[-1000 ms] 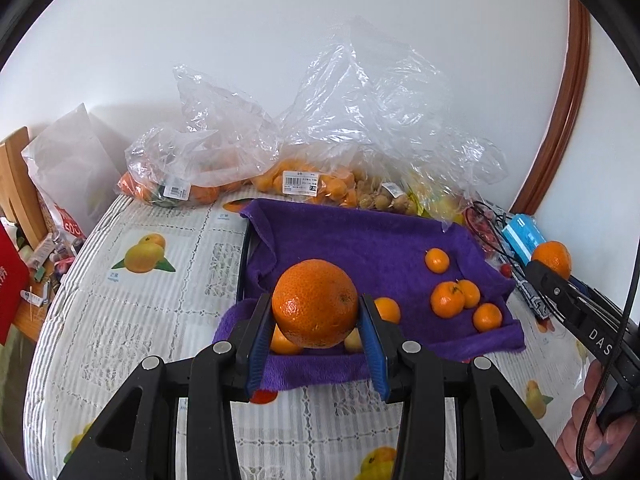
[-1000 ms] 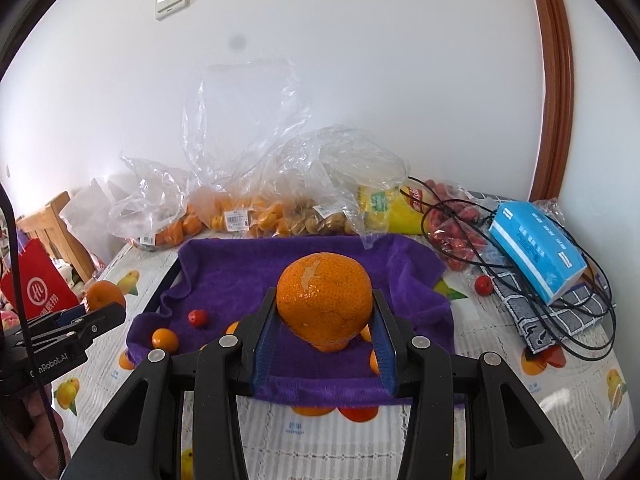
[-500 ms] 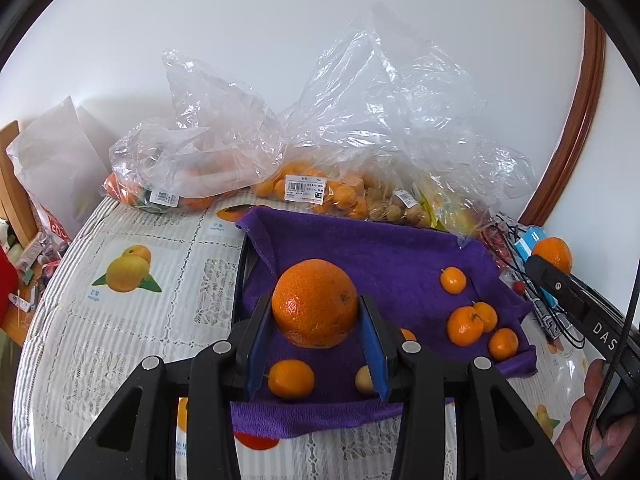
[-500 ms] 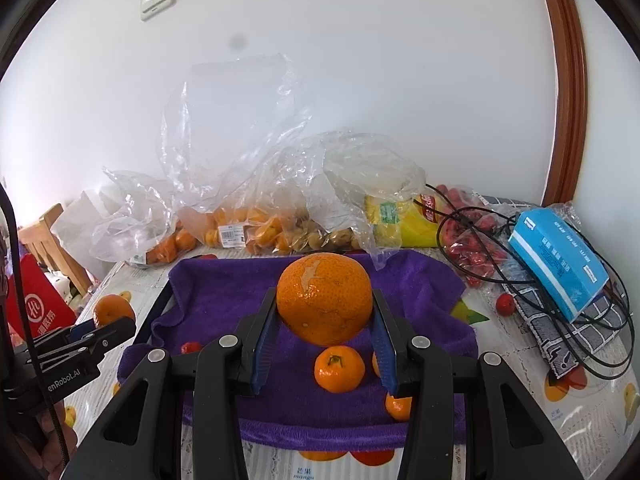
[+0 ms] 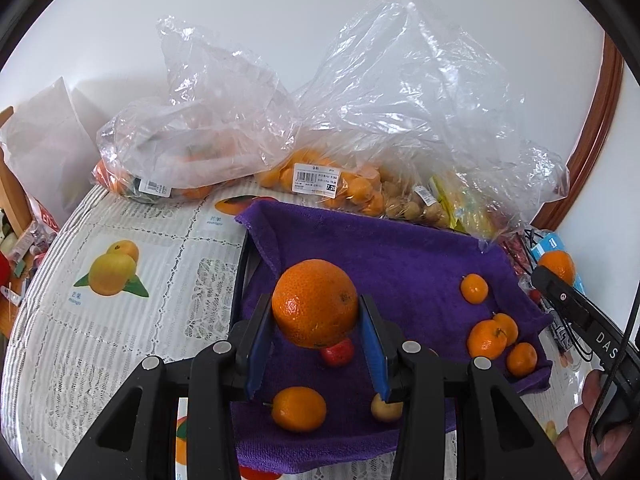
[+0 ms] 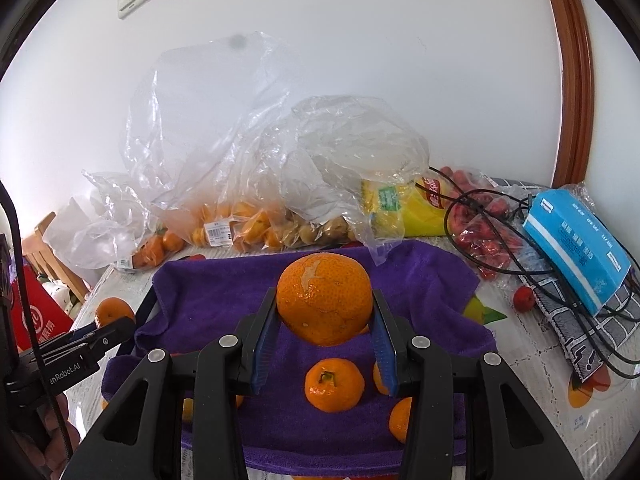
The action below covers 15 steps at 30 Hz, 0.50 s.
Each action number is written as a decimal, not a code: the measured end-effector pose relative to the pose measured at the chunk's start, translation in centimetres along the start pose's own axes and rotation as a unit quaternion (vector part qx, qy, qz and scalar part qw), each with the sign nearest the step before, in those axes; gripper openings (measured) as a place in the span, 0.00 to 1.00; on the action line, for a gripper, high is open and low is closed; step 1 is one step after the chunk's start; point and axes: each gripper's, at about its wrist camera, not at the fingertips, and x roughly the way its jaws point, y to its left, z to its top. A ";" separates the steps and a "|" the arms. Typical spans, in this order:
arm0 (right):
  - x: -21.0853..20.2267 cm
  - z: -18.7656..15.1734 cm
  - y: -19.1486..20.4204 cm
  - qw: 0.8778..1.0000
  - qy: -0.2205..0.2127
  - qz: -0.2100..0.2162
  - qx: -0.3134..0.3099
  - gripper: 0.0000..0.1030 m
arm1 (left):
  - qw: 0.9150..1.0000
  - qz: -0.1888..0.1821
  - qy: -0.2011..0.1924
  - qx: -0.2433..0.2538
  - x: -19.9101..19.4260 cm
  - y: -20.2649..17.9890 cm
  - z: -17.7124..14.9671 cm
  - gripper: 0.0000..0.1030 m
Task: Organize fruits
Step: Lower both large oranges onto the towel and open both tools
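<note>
Left wrist view: left gripper (image 5: 316,344) angled downward over the purple towel (image 5: 400,256), jaws clamped on a large orange (image 5: 315,303) above the towel's near-left part.

Right wrist view: right gripper (image 6: 324,346) likewise tilted down, jaws gripping a large mandarin (image 6: 324,298) above towel centre.

Clear bags (image 5: 344,128) blur the fruit inside them.
</note>
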 end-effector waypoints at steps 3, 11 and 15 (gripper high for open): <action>0.3 -0.2 -0.5 1.000 0.002 -0.004 0.001 0.42 | 1.000 0.004 0.006 -0.004 0.5 0.4 -0.2 0.38; 1.6 -0.9 -1.4 1.000 0.024 -0.006 0.010 0.42 | 1.000 0.006 0.014 -0.009 1.1 1.0 -0.4 0.38; 2.2 -1.4 -0.9 0.999 0.034 0.002 -0.001 0.42 | 1.000 0.001 0.024 -0.012 1.7 1.0 -0.6 0.38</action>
